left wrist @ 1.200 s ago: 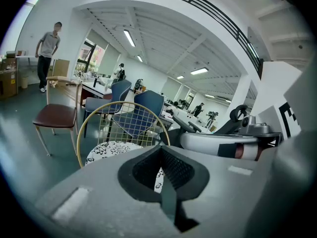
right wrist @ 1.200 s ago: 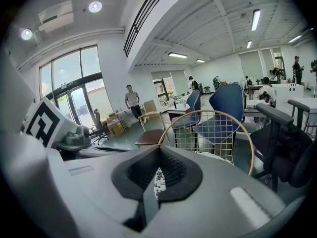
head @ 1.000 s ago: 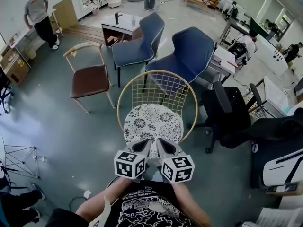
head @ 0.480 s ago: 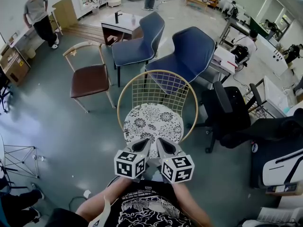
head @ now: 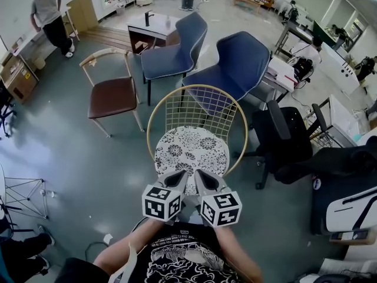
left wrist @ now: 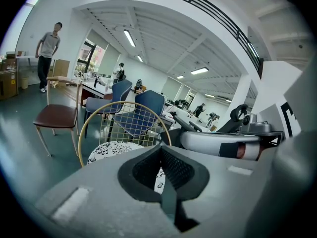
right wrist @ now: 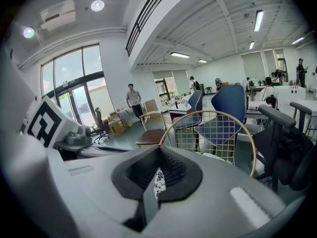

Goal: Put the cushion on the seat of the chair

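Black-and-white flowered fabric marks the cushion [head: 191, 152] in the head view. It lies flat on the round seat of the gold wire chair [head: 199, 108], covering it. The left gripper [head: 183, 175] and the right gripper [head: 199, 175] sit side by side, their tips over the cushion's near edge. Whether they touch the fabric cannot be told from here. Each marker cube faces up, just in front of the person's forearms. Behind the wire chair stand two blue chairs [head: 235, 63]. A brown-seated chair [head: 113, 96] stands to the left and a black office chair [head: 288, 140] to the right, all on a grey-green floor [head: 82, 158]. A person [head: 50, 16] stands far off at the upper left.

In the left gripper view, the left gripper [left wrist: 161, 148] has its jaws clenched, the tips meeting. A little flowered fabric shows only through the dark padded hollow behind them, and nothing is pinched at the tips. The cushion [left wrist: 106, 150] lies below and to the left, on the seat inside the gold hoop. The brown-seated chair [left wrist: 55, 115] stands further left.

In the right gripper view, the right gripper [right wrist: 159, 149] is likewise clenched, tips together with nothing seen between them. The cushion [right wrist: 156, 181] again peeps through the hollow. The wire chair [right wrist: 213, 133] rises just beyond, and the black office chair [right wrist: 287, 152] is at the right edge.
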### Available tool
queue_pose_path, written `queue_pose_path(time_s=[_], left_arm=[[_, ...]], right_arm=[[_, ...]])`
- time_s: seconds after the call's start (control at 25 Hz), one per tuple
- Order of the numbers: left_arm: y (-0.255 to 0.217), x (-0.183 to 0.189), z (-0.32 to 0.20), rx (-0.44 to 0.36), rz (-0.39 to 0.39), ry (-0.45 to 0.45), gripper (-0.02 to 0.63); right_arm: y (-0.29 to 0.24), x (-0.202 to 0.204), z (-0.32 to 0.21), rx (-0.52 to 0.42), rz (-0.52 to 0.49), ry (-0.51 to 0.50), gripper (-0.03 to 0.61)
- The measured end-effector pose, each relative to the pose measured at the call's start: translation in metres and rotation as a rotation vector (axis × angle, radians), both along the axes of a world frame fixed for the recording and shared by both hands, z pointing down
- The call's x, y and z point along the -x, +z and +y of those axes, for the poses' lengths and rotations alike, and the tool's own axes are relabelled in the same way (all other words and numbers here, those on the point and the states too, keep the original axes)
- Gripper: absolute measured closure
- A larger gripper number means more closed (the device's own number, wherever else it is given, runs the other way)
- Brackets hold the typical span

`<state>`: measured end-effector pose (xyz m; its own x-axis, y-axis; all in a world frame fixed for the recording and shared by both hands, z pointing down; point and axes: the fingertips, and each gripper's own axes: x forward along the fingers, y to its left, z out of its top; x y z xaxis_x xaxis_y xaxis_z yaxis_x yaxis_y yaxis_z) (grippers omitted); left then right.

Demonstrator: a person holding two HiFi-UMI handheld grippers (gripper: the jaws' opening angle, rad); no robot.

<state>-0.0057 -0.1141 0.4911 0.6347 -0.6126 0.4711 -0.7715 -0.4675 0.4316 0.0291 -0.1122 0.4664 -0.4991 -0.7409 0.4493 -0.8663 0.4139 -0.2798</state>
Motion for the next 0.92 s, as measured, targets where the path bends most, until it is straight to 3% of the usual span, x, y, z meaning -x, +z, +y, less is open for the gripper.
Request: queue_pose_path(time_s=[0.92], left_arm=[[-0.015,-0.012,-0.003,-0.085,-0.002,0.031,0.617]], right_arm=[[-0.005,-0.006,-0.001,-0.027,0.007,-0.003,0.578]])
